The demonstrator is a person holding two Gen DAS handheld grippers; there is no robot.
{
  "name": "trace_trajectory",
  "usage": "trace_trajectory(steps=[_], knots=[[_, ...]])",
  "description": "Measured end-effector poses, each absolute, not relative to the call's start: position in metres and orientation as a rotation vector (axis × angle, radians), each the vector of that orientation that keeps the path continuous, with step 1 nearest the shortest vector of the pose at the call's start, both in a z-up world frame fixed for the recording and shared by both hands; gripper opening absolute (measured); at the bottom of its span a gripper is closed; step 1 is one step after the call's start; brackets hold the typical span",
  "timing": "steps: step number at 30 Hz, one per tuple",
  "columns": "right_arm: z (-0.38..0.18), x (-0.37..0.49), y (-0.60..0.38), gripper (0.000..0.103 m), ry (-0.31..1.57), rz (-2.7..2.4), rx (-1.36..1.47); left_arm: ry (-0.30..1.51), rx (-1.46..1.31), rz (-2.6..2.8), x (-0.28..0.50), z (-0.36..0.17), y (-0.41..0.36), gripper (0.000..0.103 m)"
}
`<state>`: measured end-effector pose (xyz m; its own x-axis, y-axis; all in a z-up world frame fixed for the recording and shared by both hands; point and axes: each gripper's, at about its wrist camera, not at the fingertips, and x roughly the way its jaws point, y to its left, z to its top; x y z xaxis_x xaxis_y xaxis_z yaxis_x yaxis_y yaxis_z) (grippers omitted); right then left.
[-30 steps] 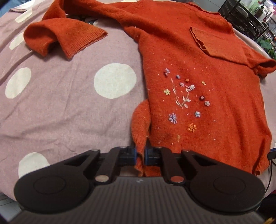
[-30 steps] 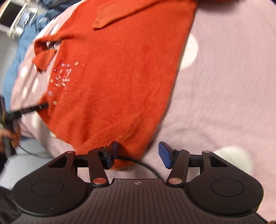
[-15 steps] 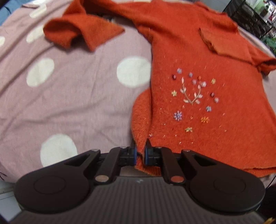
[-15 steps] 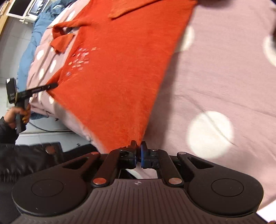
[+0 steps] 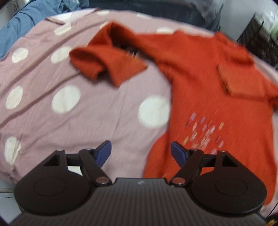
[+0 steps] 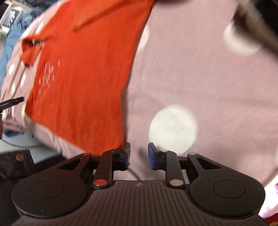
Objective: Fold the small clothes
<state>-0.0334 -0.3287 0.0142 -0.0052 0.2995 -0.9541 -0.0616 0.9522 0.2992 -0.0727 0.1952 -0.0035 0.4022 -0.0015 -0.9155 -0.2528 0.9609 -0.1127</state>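
Observation:
An orange knitted sweater (image 5: 213, 90) with small embroidered flowers lies spread on a mauve sheet with white dots (image 5: 73, 121); one sleeve (image 5: 107, 64) is crumpled at the upper left. My left gripper (image 5: 141, 153) hovers over the sweater's lower left hem, its jaws opening, with nothing between them. In the right wrist view the sweater (image 6: 81, 69) fills the upper left. My right gripper (image 6: 139, 154) is beside the sweater's lower right corner, its jaws opening, and the gap holds only sheet.
A blue cloth (image 5: 34, 15) lies past the sheet's far left edge. A dark rack (image 5: 260, 41) stands at the far right. The other hand's gripper tip (image 6: 12, 102) shows at the left in the right wrist view. The sheet's near edge drops off by both grippers.
Both grippers had been shut on the sweater's lower hem corners; both have now let go and risen. The sweater's hem lies flatter on the sheet.

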Motion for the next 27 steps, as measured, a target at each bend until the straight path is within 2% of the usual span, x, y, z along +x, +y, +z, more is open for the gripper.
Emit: trace_trajectory(steps=[8, 13, 19, 22, 24, 25, 26, 27], knots=[[0.045, 0.016, -0.331, 0.047, 1.333, 0.223, 0.229, 1.046, -0.251, -0.013, 0.053, -0.001, 0.112, 0.077], [0.036, 0.031, -0.309, 0.053, 1.303, 0.227, 0.207, 1.072, -0.196, -0.088, 0.124, -0.027, 0.055, 0.078], [0.030, 0.035, -0.302, 0.054, 1.324, 0.230, 0.250, 1.170, -0.186, -0.109, 0.177, -0.081, 0.017, 0.078], [0.025, 0.033, -0.306, 0.054, 1.346, 0.212, 0.284, 1.204, -0.131, -0.085, 0.183, -0.100, 0.000, 0.072], [0.023, 0.032, -0.308, 0.054, 1.352, 0.195, 0.293, 1.161, -0.106, -0.120, 0.180, -0.095, -0.010, 0.040], [0.022, 0.032, -0.309, 0.054, 1.354, 0.190, 0.295, 1.161, -0.118, -0.145, 0.180, -0.092, -0.013, 0.015], [0.021, 0.033, -0.310, 0.054, 1.355, 0.188, 0.298, 1.158, -0.136, -0.170, 0.180, -0.087, -0.014, 0.006], [0.020, 0.033, -0.311, 0.054, 1.355, 0.184, 0.300, 1.143, -0.153, -0.190, 0.179, -0.082, -0.013, 0.005]])
